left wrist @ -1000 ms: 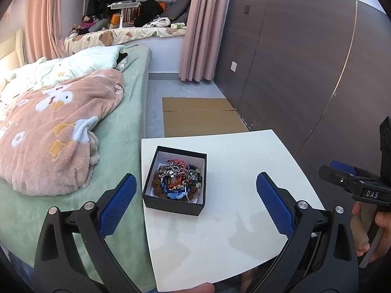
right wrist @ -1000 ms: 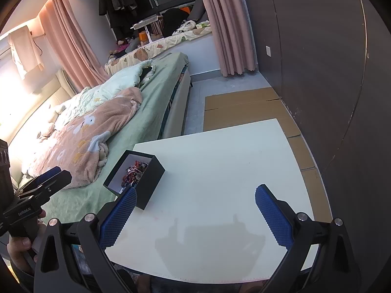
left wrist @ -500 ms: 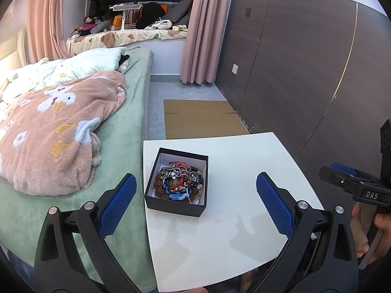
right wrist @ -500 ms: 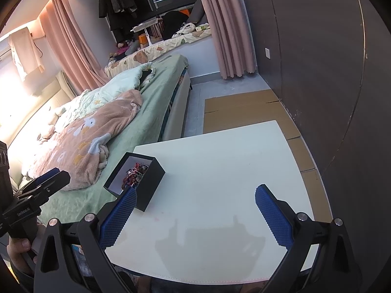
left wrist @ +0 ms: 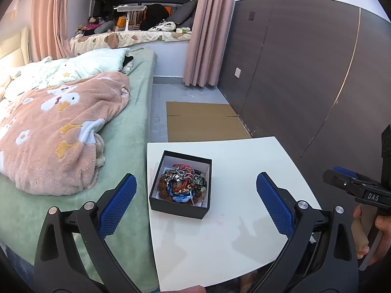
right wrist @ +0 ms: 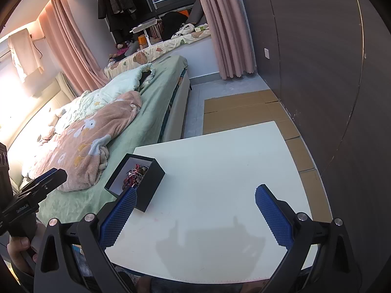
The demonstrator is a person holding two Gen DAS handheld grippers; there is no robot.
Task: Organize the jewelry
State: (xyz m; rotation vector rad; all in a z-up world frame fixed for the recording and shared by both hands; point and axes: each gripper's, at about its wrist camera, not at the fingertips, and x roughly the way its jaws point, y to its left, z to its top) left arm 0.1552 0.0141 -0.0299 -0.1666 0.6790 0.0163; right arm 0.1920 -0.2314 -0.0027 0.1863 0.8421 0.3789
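Black box on white table, near left edge, lid off, tangled jewelry inside: beads, red cord, blue braid. Left wrist view: left gripper above table's near edge, jaws spread wide, holding nothing, box between the blue pads. Right gripper at far right, in hand. Bed left of table, pink blanket on it.

Right wrist view: right gripper jaws spread, empty, over bare table. Box just behind left pad. Left gripper at far left; jaw state unclear here. Cardboard on floor beyond.

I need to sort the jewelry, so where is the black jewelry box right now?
The black jewelry box sits open on the white table, near its left edge beside the bed; in the left wrist view it lies ahead, between the open tongs.
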